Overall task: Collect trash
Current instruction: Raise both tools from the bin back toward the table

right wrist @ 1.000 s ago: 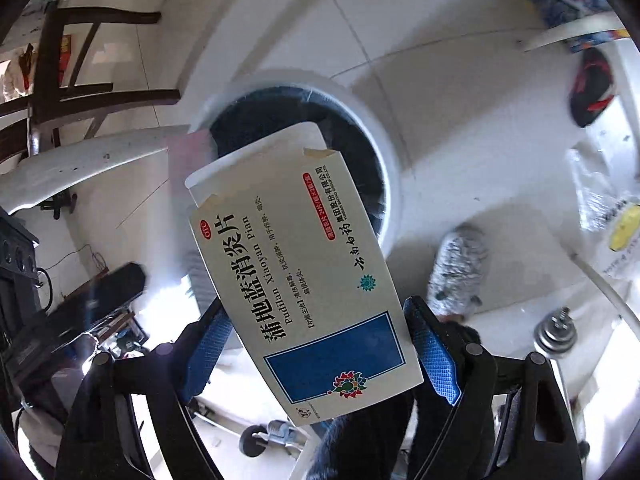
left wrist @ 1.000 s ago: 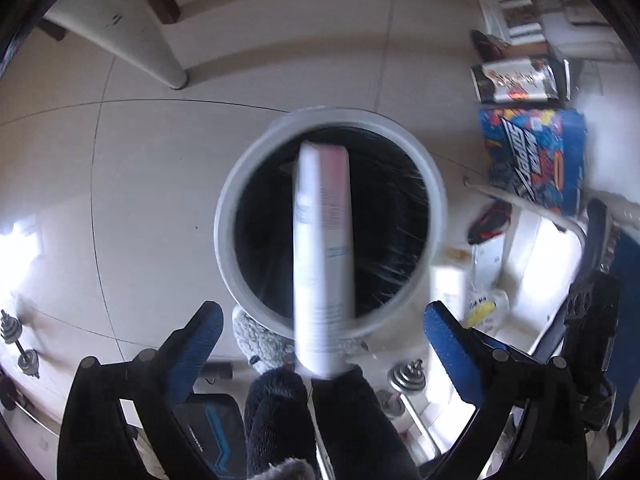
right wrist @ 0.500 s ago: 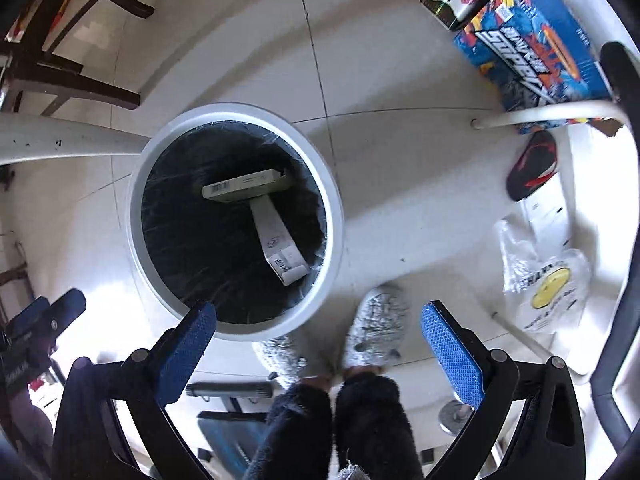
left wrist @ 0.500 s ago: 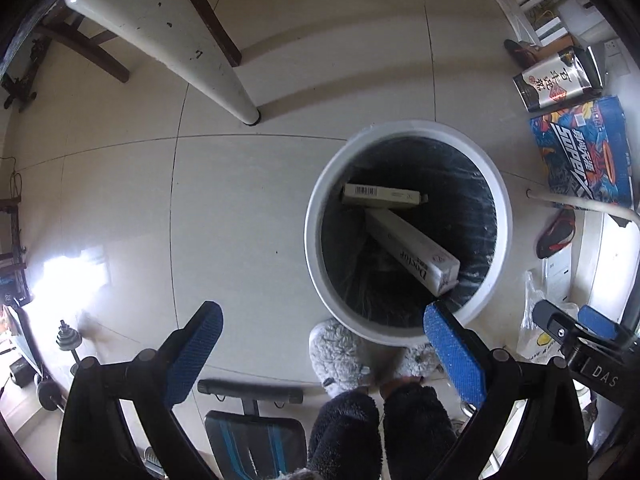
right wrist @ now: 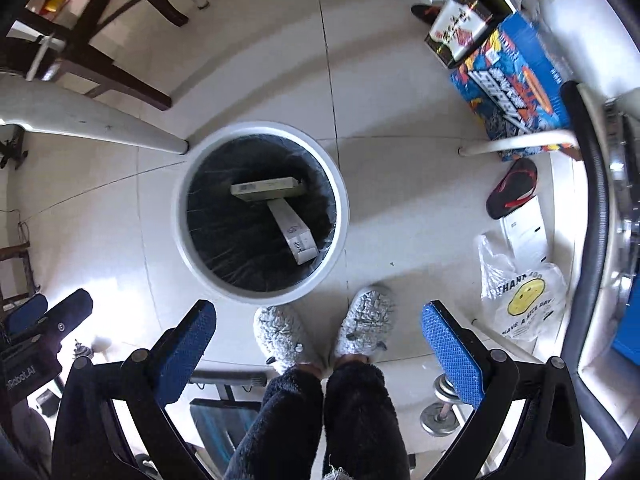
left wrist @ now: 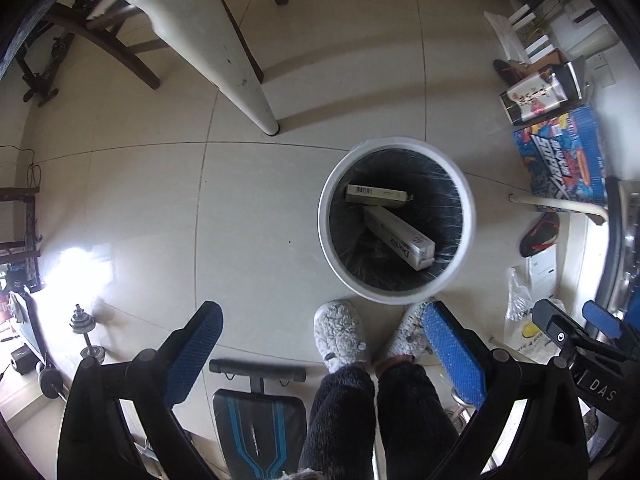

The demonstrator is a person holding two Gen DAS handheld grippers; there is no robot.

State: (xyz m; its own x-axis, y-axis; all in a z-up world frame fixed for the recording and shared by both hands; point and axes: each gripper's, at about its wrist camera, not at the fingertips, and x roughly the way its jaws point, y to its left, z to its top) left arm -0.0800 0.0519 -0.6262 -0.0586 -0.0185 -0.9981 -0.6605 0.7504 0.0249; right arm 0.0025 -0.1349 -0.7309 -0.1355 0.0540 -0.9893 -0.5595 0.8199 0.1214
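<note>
- Left wrist view is looking straight down on a round white trash bin [left wrist: 397, 222] with a black liner, sitting on the tiled floor [left wrist: 256, 208] at about 2 o'clock from the frame's centre.
- Two pale cartons are lying inside it: a short box [left wrist: 378, 195] crosswise at the bin's 11 o'clock, and a long printed box [left wrist: 400, 238] slanting toward its 4 o'clock.
- Left gripper [left wrist: 324, 356] is hanging with its jaws spread wide, nothing between the blue pads.
- Right gripper [right wrist: 320, 354] is likewise gaping, its jaws having just been opening, and is holding nothing.
- Fuzzy grey slippers [right wrist: 362, 322] are standing just beside the bin at its 6 o'clock.
- White table leg [left wrist: 240, 76] is planted near the bin at 10 o'clock; a blue carton [right wrist: 516, 84], a smiley plastic bag [right wrist: 524, 304] and a dumbbell [left wrist: 86, 334] are lying well apart from it.
</note>
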